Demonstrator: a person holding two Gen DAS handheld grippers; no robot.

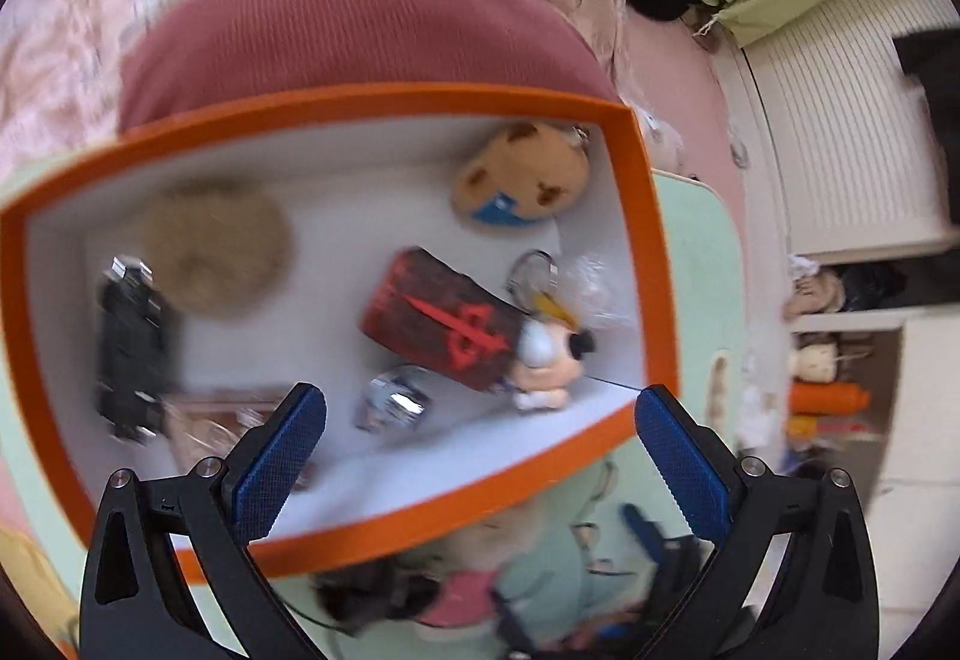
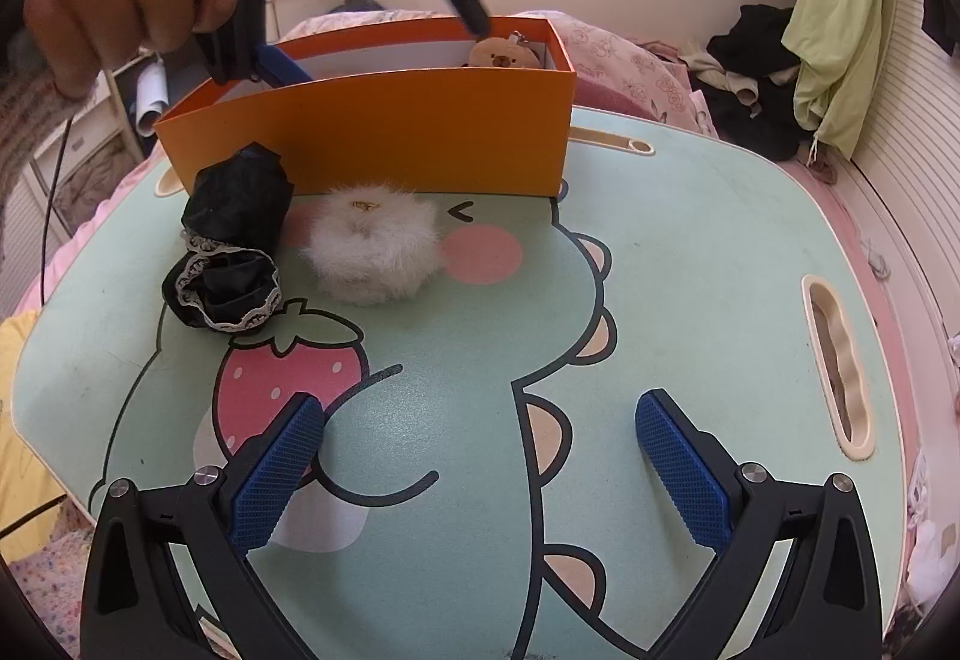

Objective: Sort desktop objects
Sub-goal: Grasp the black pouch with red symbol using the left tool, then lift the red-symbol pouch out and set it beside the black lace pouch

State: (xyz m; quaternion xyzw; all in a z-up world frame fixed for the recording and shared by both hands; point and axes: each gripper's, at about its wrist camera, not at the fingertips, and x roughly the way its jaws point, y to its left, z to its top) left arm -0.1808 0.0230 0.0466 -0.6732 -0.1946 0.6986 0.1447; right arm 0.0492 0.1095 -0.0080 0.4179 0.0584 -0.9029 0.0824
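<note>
My left gripper (image 1: 480,456) hangs over the orange box (image 1: 651,264), which fills the middle of the left wrist view; its blue pads (image 1: 282,468) stand wide apart with nothing between them. Inside, on the white floor, I see a brown bear-face plush (image 1: 522,174) at the upper right, a tan fluffy ball (image 1: 216,246) at the left, a black clip-like thing (image 1: 129,342) beside it, a dark red case with a red emblem (image 1: 444,321) in the centre, a small figure keychain (image 1: 549,354) just right of it, and a shiny metal piece (image 1: 396,399) lower down; motion blur softens all of it. In the right wrist view my right gripper (image 2: 480,456) is spread equally wide and empty, low in the frame above the mint cartoon lap table (image 2: 690,264). In front of the box lie a white fur pom-pom (image 2: 375,249) and, at centre left, a black lace-trimmed fabric bundle (image 2: 231,246), touching each other.
</note>
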